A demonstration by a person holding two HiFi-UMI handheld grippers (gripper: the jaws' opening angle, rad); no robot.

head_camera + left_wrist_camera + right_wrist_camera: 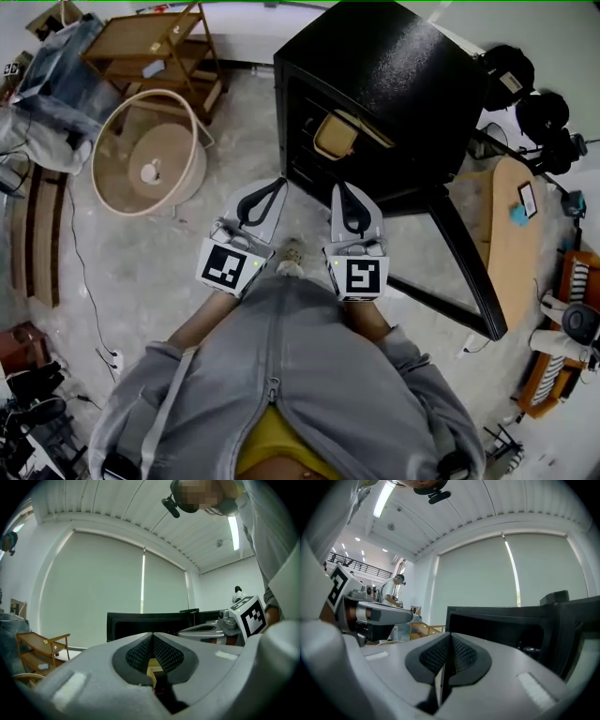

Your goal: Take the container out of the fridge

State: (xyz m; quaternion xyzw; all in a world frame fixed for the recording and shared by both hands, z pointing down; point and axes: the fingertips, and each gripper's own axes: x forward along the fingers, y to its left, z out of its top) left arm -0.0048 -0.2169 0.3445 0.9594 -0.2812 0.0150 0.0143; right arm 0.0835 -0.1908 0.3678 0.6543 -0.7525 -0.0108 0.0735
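A black fridge (375, 84) stands open ahead of me, its door (464, 262) swung out to the right. Inside it sits a tan container (342, 134) with a lid. My left gripper (277, 182) and right gripper (342, 187) are side by side just short of the fridge opening, both shut with nothing between the fingers. In the left gripper view the pads (161, 653) meet in front of the fridge (150, 620), and the right gripper's body (211, 630) shows beside it. From the right gripper view the fridge (501, 625) fills the middle.
A round wicker basket (150, 155) lies on the floor to the left, with a wooden trolley (155, 47) behind it. A wooden table (511, 234) stands right of the open door. A cable (84, 281) runs along the floor at the left.
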